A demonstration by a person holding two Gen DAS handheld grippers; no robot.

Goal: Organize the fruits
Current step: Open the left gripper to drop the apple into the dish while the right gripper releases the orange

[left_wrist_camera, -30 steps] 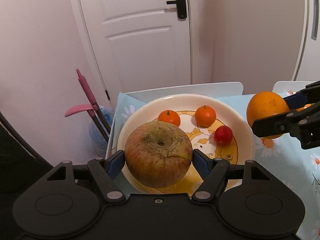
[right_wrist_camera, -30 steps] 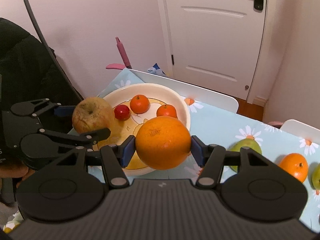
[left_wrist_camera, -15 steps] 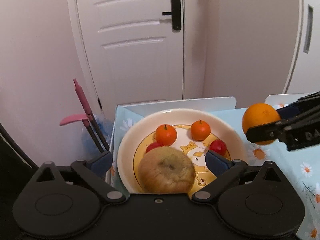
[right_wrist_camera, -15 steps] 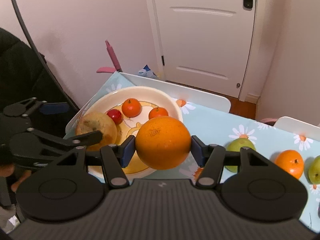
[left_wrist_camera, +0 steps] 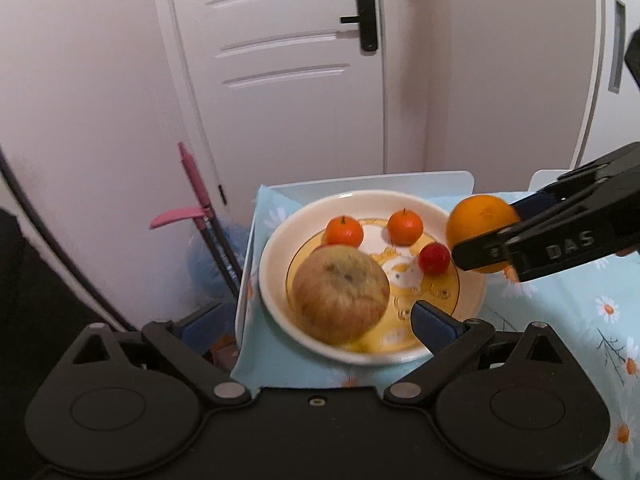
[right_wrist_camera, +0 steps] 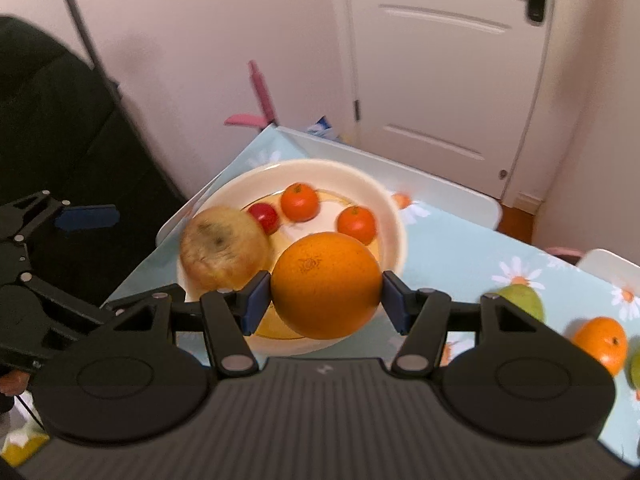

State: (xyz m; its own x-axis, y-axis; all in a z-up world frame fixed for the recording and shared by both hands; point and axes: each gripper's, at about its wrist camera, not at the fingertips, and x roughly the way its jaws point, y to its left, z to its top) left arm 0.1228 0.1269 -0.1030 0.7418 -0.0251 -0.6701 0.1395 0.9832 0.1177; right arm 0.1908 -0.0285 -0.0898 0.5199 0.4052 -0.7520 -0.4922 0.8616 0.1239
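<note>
pale walls and a white panelled door [left_wrist_camera: 280, 68] stand behind the surface [right_wrist_camera: 472, 256], which wears a light blue cloth printed with daisies. on its near corner sits a cream plate [left_wrist_camera: 276, 256] with a yellow picture in the well; it holds two small tangerines [left_wrist_camera: 344, 231], a small red fruit [left_wrist_camera: 434, 258] and a big, wrinkled, brownish apple [left_wrist_camera: 340, 294] resting toward the plate's left edge. the left gripper [left_wrist_camera: 316, 320] hangs just short of the plate with its jaws spread wide and nothing between them, the apple lying free beyond the tips. the right gripper [right_wrist_camera: 326, 298] has its jaws pinching a large orange [right_wrist_camera: 326, 284] across its widest part, held in the air over the near rim of the plate. off to the right on the cloth wait a green pear [right_wrist_camera: 520, 300] and another orange fruit [right_wrist_camera: 600, 344], with one more greenish fruit at the frame's edge. the orange looks firm, fairly heavy and round, with a pebbled rind that should give the pads decent purchase; a hold across the middle, as now, seems the safest, since a grip nearer either end would likely let it squirt out. set down, it may roll and nudge the small fruit, so an open patch on the plate's right side looks the better landing.
</note>
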